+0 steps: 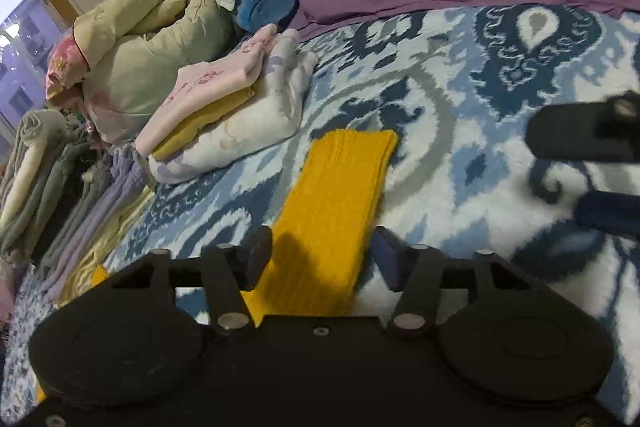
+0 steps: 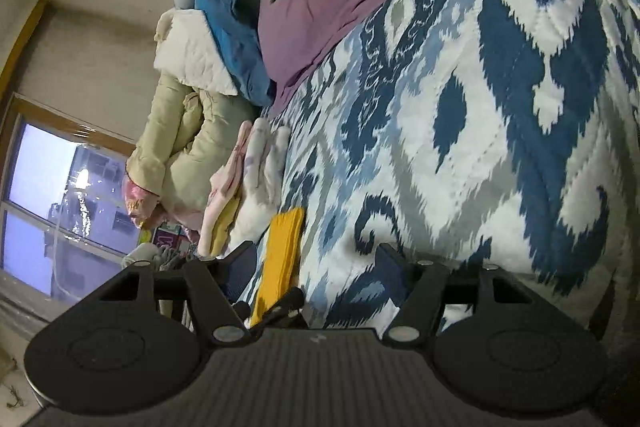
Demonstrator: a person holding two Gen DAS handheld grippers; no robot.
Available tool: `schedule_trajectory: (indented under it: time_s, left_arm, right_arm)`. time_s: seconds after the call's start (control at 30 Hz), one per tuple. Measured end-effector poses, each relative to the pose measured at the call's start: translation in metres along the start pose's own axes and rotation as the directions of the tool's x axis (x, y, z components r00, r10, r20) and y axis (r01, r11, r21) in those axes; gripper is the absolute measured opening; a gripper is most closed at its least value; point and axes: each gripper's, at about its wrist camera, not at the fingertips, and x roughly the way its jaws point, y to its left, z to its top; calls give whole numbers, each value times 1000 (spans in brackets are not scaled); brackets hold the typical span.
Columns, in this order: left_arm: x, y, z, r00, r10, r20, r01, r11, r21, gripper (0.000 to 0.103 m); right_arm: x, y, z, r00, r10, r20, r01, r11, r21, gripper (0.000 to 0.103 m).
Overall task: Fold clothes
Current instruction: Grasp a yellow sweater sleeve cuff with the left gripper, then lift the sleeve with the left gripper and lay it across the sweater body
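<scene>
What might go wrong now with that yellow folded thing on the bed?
The left gripper straddles only the near end of the yellow knit, so lifting may unfold it. The small folded stack sits close by and might get nudged. The right gripper is open, so nothing steadies the knit.
</scene>
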Motion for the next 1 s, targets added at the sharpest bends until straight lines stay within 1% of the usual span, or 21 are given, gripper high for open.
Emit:
schedule_trajectory:
  time_s: [0.03, 0.07, 0.1, 0.2, 0.3, 0.33, 0.4, 0.47, 0.53, 0.57, 0.6, 0.67, 0.7, 0.77, 0.87, 0.9, 0.93, 1.0]
  left_arm:
    - [3, 1, 2, 1000, 3, -8, -3, 1000, -3, 32]
    - [3, 3, 4, 1000, 5, -11, -5, 1000, -15, 19]
    - [1, 5, 4, 1000, 5, -8, -5, 999, -34, 11]
    - [-12, 20, 4, 1000, 14, 16, -12, 994, -109, 9]
    - [-33, 49, 0, 998, 29, 58, -15, 973, -228, 8]
    - [-39, 61, -2, 997, 34, 72, -13, 962, -273, 8]
    - [-54, 89, -10, 994, 45, 95, -7, 930, -368, 8]
    - [-70, 116, -22, 992, 55, 115, 5, 887, -462, 8]
    - [-85, 142, -36, 989, 65, 133, 19, 836, -548, 8]
    - [-91, 155, -45, 988, 72, 139, 24, 810, -586, 8]
    - [-98, 166, -55, 986, 76, 145, 31, 783, -622, 7]
    - [-111, 185, -74, 984, 78, 158, 51, 728, -684, 7]
    - [-117, 192, -83, 983, 82, 164, 59, 705, -707, 7]
    - [-127, 203, -101, 980, 96, 173, 63, 674, -736, 7]
    - [-140, 215, -126, 978, 120, 168, 56, 628, -776, 7]
    - [-144, 219, -134, 977, 128, 168, 55, 613, -788, 7]
    - [-148, 222, -141, 976, 137, 169, 54, 600, -798, 7]
    - [-159, 229, -156, 973, 162, 163, 41, 574, -818, 7]
  right_arm:
    - [-1, 0, 0, 1000, -3, 0, 3, 1000, -7, 65]
    - [-1, 0, 0, 1000, -5, 2, 5, 1000, -15, 65]
    - [-1, 1, 0, 1000, -10, 4, 10, 1000, -25, 66]
    - [-5, 4, -2, 1000, -21, 8, 22, 998, -57, 67]
    - [-5, 9, -4, 1000, -28, 13, 29, 996, -85, 68]
    - [-5, 12, -6, 999, -31, 12, 32, 994, -102, 69]
    - [-8, 18, -13, 1000, -23, 3, 23, 989, -144, 70]
    - [-7, 29, -23, 1000, 1, -25, -6, 977, -211, 71]
    - [-4, 45, -36, 997, 40, -70, -60, 951, -304, 71]
    - [-3, 55, -46, 993, 58, -98, -91, 926, -367, 71]
    - [-2, 66, -58, 989, 74, -130, -124, 892, -435, 71]
    - [-2, 86, -81, 978, 93, -188, -184, 808, -559, 71]
    - [-3, 95, -95, 971, 97, -218, -214, 761, -613, 71]
    - [-3, 110, -123, 953, 101, -286, -281, 651, -705, 71]
    - [0, 125, -160, 943, 58, -327, -311, 502, -807, 71]
    - [2, 129, -171, 944, 36, -329, -308, 461, -832, 71]
    - [3, 130, -178, 944, 20, -328, -303, 439, -845, 71]
    - [7, 132, -190, 945, -7, -327, -296, 408, -864, 71]
